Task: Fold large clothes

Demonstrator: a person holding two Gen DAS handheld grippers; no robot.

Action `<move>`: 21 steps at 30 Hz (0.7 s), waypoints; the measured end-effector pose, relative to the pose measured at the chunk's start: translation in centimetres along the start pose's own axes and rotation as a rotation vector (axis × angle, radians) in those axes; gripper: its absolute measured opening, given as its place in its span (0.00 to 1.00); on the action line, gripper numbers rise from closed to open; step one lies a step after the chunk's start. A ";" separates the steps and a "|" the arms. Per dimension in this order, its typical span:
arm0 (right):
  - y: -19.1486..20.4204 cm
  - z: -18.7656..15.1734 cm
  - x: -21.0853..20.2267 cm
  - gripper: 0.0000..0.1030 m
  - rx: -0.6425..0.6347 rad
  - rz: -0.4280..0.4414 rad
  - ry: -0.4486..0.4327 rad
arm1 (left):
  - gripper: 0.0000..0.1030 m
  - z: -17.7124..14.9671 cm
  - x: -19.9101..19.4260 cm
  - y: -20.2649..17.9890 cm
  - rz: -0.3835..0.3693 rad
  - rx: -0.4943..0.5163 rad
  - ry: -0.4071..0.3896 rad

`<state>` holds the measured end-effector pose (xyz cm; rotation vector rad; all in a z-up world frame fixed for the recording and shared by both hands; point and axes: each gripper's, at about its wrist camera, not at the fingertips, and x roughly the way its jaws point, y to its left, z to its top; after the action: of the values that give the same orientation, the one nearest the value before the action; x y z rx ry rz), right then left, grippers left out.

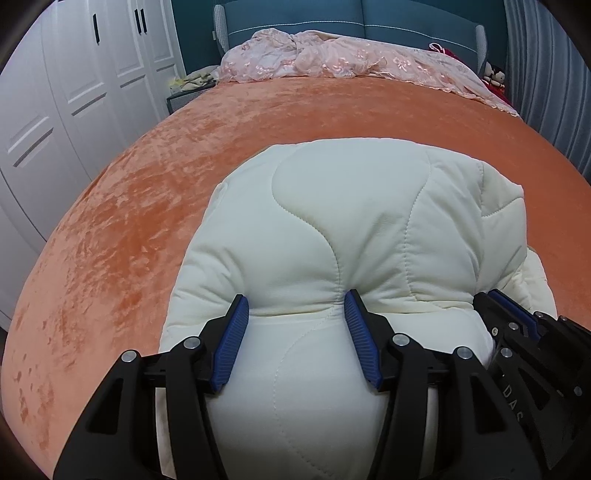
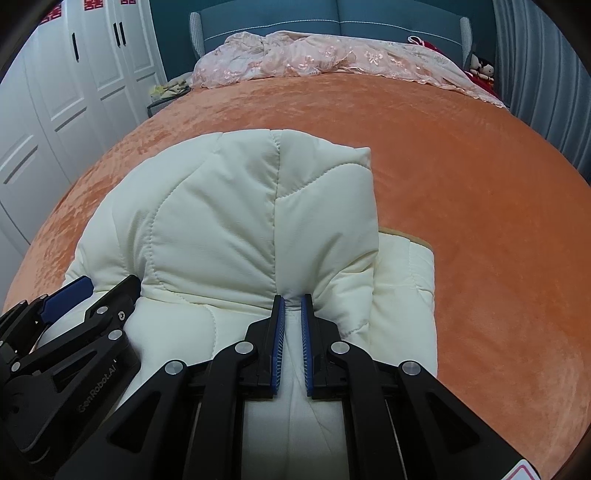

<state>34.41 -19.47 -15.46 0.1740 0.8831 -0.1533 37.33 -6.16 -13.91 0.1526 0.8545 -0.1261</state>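
Observation:
A cream quilted padded coat (image 1: 332,229) lies folded into a thick bundle on the orange bed cover (image 1: 147,177). It also shows in the right wrist view (image 2: 229,221). My left gripper (image 1: 295,306) is open, its blue pads wide apart, resting against the near edge of the folded-over top layer. My right gripper (image 2: 293,299) is shut on a pinch of the coat's fabric at the near edge of the top layer. The right gripper shows at the right edge of the left wrist view (image 1: 517,317). The left gripper shows at the left of the right wrist view (image 2: 66,295).
A pink lace bedspread (image 1: 351,59) lies bunched at the head of the bed by the blue headboard (image 1: 332,18). White wardrobe doors (image 1: 74,92) stand to the left. A grey curtain (image 1: 546,74) hangs to the right. Stuffed toys (image 1: 495,75) sit at the far right corner.

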 end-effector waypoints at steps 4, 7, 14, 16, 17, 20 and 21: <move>-0.1 -0.1 0.0 0.05 0.003 0.005 -0.008 | 0.50 0.0 0.1 0.0 0.000 0.002 0.001; -0.2 -0.1 -0.2 0.05 0.004 0.013 0.002 | 0.51 0.0 -0.1 0.1 -0.009 0.006 0.006; -1.1 0.6 -5.0 0.30 0.045 0.032 0.106 | 0.60 0.6 -4.0 1.4 -0.048 0.024 0.087; -1.3 -0.2 -6.7 0.47 0.041 0.011 0.126 | 0.61 0.1 -5.9 1.7 -0.056 0.020 0.103; -1.3 -0.9 -7.4 0.47 0.026 0.004 0.148 | 0.61 -0.3 -6.8 1.8 -0.063 0.019 0.113; -1.6 -3.7 -8.6 0.49 0.014 0.006 0.198 | 0.61 -1.9 -9.0 1.7 -0.066 0.019 0.147; -1.8 -4.5 -9.0 0.50 0.014 -0.001 0.208 | 0.61 -2.7 -9.7 1.7 -0.065 0.019 0.156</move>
<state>25.01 -19.69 -11.46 0.2050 1.0890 -0.1445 29.33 -3.51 -8.15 0.1536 1.0145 -0.1845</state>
